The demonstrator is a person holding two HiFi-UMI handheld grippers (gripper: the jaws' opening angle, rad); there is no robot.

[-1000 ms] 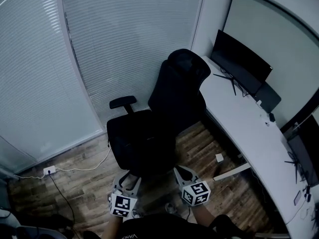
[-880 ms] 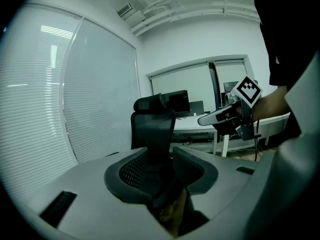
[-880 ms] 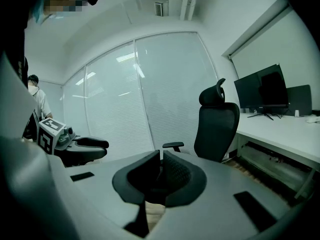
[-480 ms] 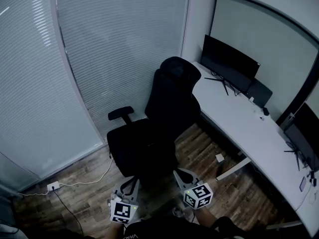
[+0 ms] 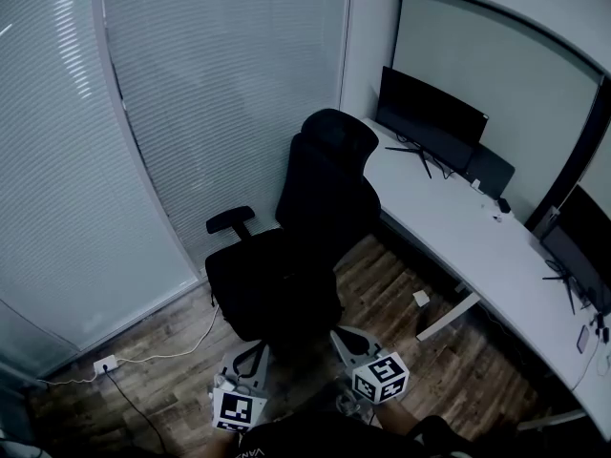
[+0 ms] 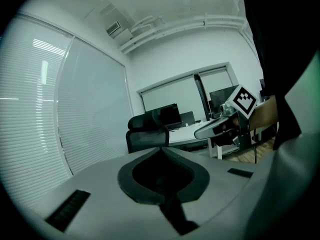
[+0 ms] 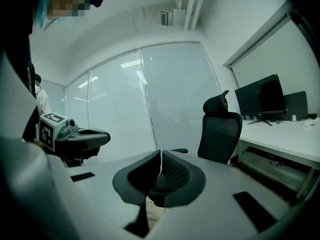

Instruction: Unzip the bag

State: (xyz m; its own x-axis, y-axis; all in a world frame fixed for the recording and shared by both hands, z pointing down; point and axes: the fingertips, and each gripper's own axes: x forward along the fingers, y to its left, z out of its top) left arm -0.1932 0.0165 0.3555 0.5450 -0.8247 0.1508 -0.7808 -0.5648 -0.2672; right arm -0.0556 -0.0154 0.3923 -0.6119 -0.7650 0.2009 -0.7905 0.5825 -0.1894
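Note:
No bag can be made out in any view. Low in the head view, my left gripper (image 5: 253,351) and right gripper (image 5: 340,334) hang side by side above the wooden floor, just short of a black office chair (image 5: 315,208). In the left gripper view the left gripper (image 6: 161,149) is shut with nothing between its pads, and the right gripper (image 6: 216,129) shows beside it. In the right gripper view the right gripper (image 7: 161,155) is also shut and holds nothing. There the left gripper (image 7: 89,136) appears at the left.
A long white desk (image 5: 458,227) with a dark monitor (image 5: 430,117) runs along the right wall. Slatted blinds cover the glass wall (image 5: 143,141) behind the chair. A white cable and socket (image 5: 105,362) lie on the floor at the left.
The left gripper's jaws have closed from a wide gap to shut. The head view has shifted, so the chair and desk sit a little further left and lower.

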